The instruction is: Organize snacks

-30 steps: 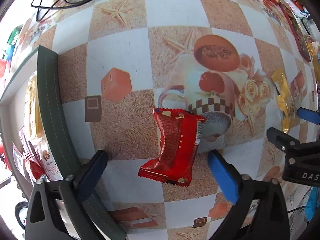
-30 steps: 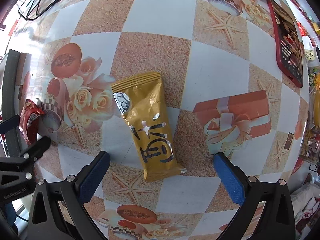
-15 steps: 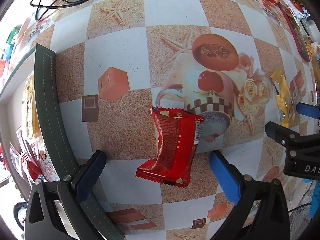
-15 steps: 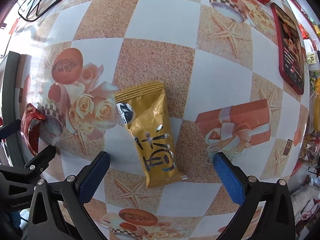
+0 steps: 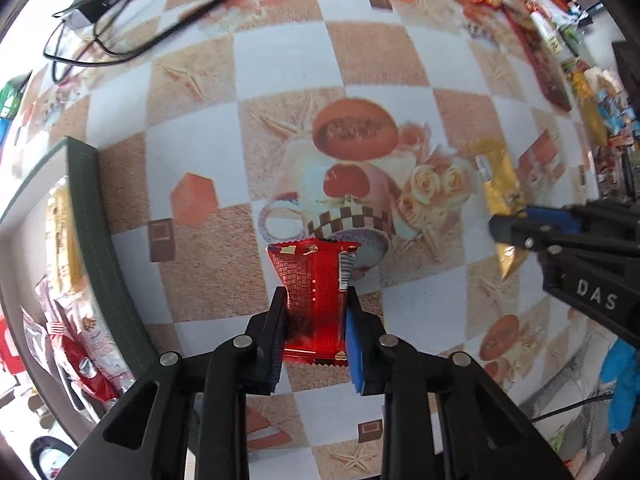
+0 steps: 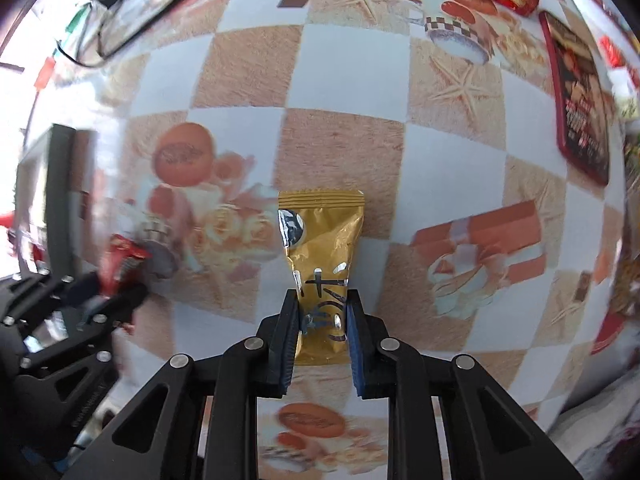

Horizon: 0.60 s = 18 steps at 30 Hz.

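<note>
Your left tool (image 5: pixel 316 332) is closing on the crinkled red foil snack packet (image 5: pixel 314 300), your right tool (image 6: pixel 323 322) pinches the gold foil snack packet (image 6: pixel 322 268), and a dark green box rim (image 5: pixel 102 240) stands to the left of the left tool.

Red and gold wrappers over a checked counter

The counter (image 5: pixel 280 64) is checked in white and sandy tan, printed with starfish, orange gift boxes, roses and a chequer-banded teacup. On it, a glossy red snack packet (image 5: pixel 316 280) with a fine grid pattern and a metallic gold snack packet (image 6: pixel 322 248) with black lettering. Beside the counter's edge, a dark green box (image 5: pixel 92 216).
</note>
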### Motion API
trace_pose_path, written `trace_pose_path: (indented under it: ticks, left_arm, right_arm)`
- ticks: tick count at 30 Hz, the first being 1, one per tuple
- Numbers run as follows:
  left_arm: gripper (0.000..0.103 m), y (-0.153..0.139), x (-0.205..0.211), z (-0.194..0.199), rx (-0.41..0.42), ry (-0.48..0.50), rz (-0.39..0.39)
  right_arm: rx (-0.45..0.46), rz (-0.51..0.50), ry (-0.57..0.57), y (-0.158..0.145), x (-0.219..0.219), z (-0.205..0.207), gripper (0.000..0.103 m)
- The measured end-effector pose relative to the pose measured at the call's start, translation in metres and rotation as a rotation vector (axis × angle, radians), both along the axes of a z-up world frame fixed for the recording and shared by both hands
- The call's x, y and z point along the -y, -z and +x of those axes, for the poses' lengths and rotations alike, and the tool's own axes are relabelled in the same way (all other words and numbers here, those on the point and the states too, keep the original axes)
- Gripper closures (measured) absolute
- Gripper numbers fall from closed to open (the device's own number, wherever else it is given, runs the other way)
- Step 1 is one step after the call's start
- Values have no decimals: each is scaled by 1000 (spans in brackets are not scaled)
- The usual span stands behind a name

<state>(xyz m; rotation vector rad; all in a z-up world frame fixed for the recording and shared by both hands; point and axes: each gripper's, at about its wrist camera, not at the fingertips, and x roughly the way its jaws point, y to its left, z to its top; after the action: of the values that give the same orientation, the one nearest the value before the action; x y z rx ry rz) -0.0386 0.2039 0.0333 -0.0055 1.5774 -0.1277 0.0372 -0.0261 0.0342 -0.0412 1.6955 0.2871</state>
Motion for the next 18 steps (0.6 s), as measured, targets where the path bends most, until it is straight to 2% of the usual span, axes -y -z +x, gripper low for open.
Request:
trace_pose_path:
  ticks: [8,13,18]
  left_arm:
    - [75,-47,-34,-6,109,-58,-58]
    - [74,-64,-78,-27,145,-111,-43]
    - [74,-68,-135,-58,131,-183,5]
  right_arm:
    - [31,84,-14,-40,-40,0,80]
    - [52,129,-55,-63,-86,-7,80]
    - [53,186,-126,-73,-139,-26,80]
